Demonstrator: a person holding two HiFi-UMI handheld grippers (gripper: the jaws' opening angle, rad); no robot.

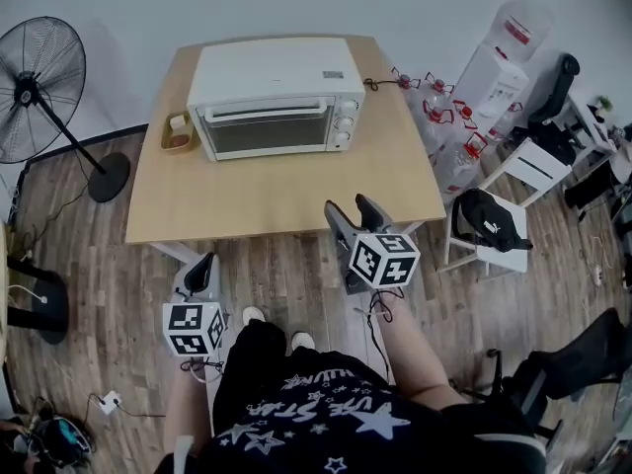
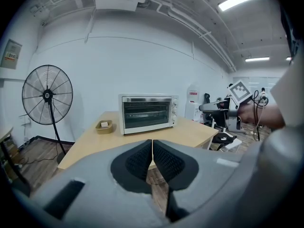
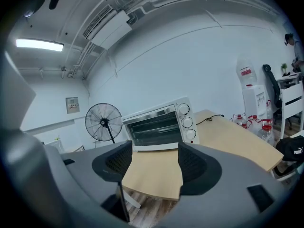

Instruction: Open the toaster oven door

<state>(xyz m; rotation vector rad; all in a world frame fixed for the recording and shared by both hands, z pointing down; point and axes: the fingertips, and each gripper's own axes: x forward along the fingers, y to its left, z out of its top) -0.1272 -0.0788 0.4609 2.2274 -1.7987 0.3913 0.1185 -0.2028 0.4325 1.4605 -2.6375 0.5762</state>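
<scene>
Closed oven (image 1: pixel 275 97) upper centre, on table (image 1: pixel 286 200). Clenched, empty left tongs (image 1: pixel 200 267) lower left; released, empty right tongs (image 1: pixel 354 211) centre, well apart from oven.

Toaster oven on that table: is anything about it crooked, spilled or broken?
Nothing stands out. The toaster oven sits upright on the table, its door shut, with a small tray beside it.

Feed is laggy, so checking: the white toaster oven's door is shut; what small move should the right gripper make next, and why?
Probably move the right gripper forward over the light wooden table toward the handle bar atop the door of the white toaster oven. Its jaws stand open and empty, far short of the oven, and the door is shut.
</scene>
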